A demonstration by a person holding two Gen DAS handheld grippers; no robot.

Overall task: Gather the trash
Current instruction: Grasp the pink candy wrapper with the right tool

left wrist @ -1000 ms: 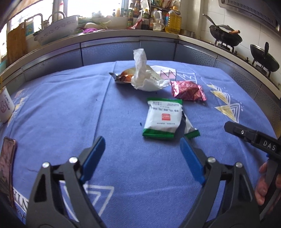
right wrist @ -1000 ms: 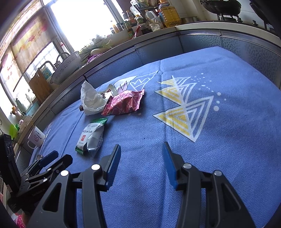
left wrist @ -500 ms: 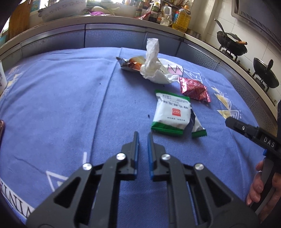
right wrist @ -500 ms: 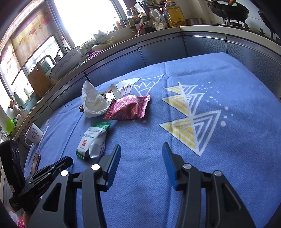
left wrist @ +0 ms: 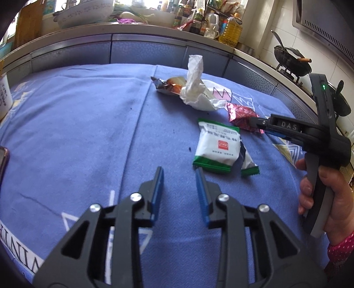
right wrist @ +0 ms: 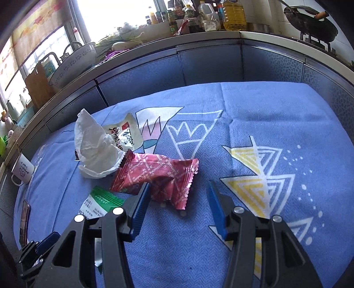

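Observation:
Several pieces of trash lie on the blue tablecloth [left wrist: 77, 133]: a crumpled white tissue [left wrist: 194, 88] [right wrist: 95, 150], a brown foil wrapper [left wrist: 170, 85], a red wrapper [left wrist: 241, 115] [right wrist: 154, 170] and a white-and-green packet [left wrist: 218, 146] [right wrist: 99, 201]. My left gripper [left wrist: 178, 170] hovers just short of the packet's near edge. Its jaws are opening and nothing is between them. My right gripper [right wrist: 178, 183] [left wrist: 258, 126] is at the red wrapper. Its jaws are closing slightly, with the wrapper's near corner between them, and the pads do not touch it.
A white mug [right wrist: 22, 172] and a phone [right wrist: 24, 219] sit at the table's left edge. A person's hand [left wrist: 331, 199] holds the right gripper's handle. Behind the table runs a kitchen counter with bottles [right wrist: 234, 15], a colander [right wrist: 75, 62] and woks [left wrist: 292, 59].
My left gripper went from wide open to nearly shut, then partly reopened. My right gripper moved forward and to the left, up to the red wrapper.

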